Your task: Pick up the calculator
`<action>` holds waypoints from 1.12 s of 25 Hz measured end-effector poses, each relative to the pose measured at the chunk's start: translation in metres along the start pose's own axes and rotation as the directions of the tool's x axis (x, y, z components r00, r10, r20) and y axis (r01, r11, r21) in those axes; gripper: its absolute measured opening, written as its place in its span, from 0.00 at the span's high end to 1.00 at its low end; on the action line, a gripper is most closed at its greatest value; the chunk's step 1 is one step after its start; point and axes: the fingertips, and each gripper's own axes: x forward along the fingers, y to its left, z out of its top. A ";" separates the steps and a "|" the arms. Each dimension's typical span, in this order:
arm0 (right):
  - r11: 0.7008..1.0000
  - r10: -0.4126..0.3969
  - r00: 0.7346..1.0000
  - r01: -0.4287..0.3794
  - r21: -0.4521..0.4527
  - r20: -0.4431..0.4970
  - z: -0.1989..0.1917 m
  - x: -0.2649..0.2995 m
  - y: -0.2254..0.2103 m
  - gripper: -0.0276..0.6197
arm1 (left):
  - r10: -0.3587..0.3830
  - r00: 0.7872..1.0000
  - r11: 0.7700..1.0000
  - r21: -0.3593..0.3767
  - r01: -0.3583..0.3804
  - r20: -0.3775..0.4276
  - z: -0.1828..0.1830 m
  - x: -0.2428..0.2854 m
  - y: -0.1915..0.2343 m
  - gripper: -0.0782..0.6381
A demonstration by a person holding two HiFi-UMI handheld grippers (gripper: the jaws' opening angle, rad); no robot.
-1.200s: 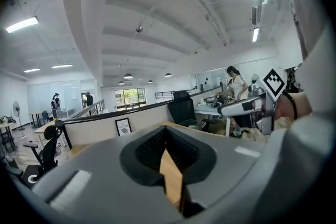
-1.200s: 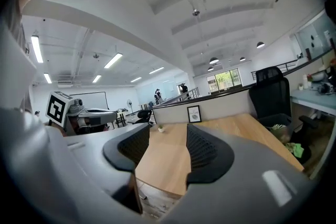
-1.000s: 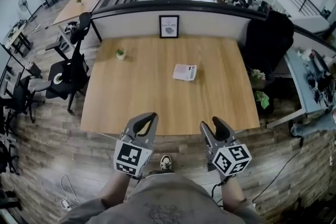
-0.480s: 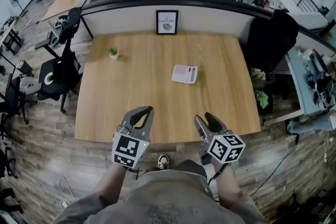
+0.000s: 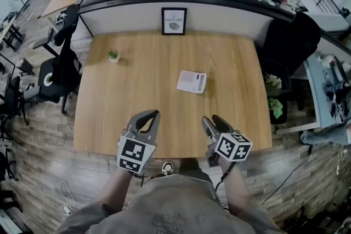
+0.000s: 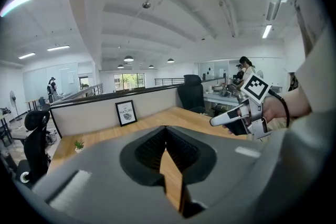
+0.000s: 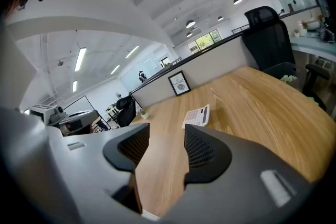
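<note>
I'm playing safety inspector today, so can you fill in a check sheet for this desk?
Surface: wooden table, mostly bare.
Job's things: calculator lying flat, right of the middle, untouched.
Clutter: small plant at the far left; framed picture upright at the back edge.
Grippers: left hand-held gripper shut, empty; right hand-held gripper open, empty; both at the near edge.
Cables: one from the right hand-held gripper; cable on the floor, left.
Surroundings: chair at the left, wooden floor.
</note>
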 end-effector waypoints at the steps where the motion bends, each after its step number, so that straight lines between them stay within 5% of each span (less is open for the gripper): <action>1: 1.000 0.003 1.000 -0.003 0.006 -0.014 0.002 0.008 -0.007 0.63 | 0.006 1.000 1.000 -0.007 -0.006 -0.009 -0.001 0.009 0.003 0.89; 15: 0.995 0.083 0.973 -0.069 0.069 -0.215 0.021 0.123 -0.097 0.63 | 0.051 0.987 0.997 -0.047 -0.059 -0.153 -0.015 0.133 0.015 0.89; 28: 0.986 0.122 0.956 -0.085 0.145 -0.266 0.037 0.200 -0.169 0.63 | 0.110 0.963 0.989 -0.069 -0.131 -0.245 -0.044 0.191 0.036 0.89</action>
